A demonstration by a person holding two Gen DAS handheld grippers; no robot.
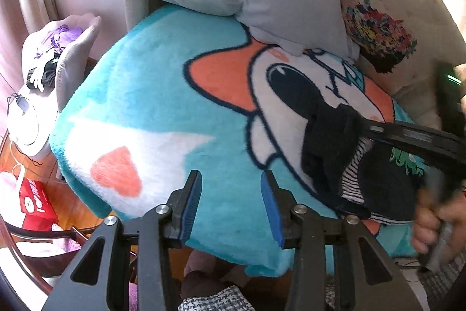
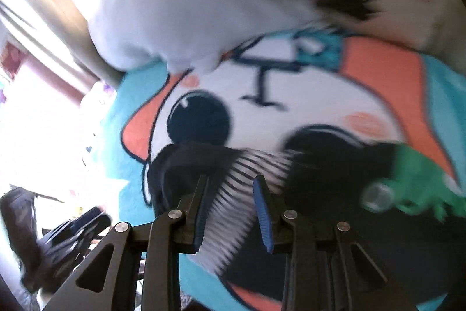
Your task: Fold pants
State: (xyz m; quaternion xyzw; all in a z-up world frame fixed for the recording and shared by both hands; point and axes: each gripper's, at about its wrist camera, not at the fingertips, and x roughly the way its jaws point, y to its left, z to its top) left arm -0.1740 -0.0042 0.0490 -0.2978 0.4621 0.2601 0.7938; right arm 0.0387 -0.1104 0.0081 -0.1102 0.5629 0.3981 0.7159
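You held the left gripper released over the cartoon blanket, right gripper spread above the black pants, presumably before grasping.

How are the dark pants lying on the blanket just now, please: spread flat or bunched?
Bunched. The dark pants sit in a crumpled heap on the cartoon blanket, striped lining showing, no leg laid out flat.

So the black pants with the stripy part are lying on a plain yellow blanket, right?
Not quite. The black pants with the stripy part do lie on a blanket, but it is turquoise with a cartoon face in white and orange, not plain yellow. The left wrist view shows this clearly; the right wrist view shows it too, though blurred.
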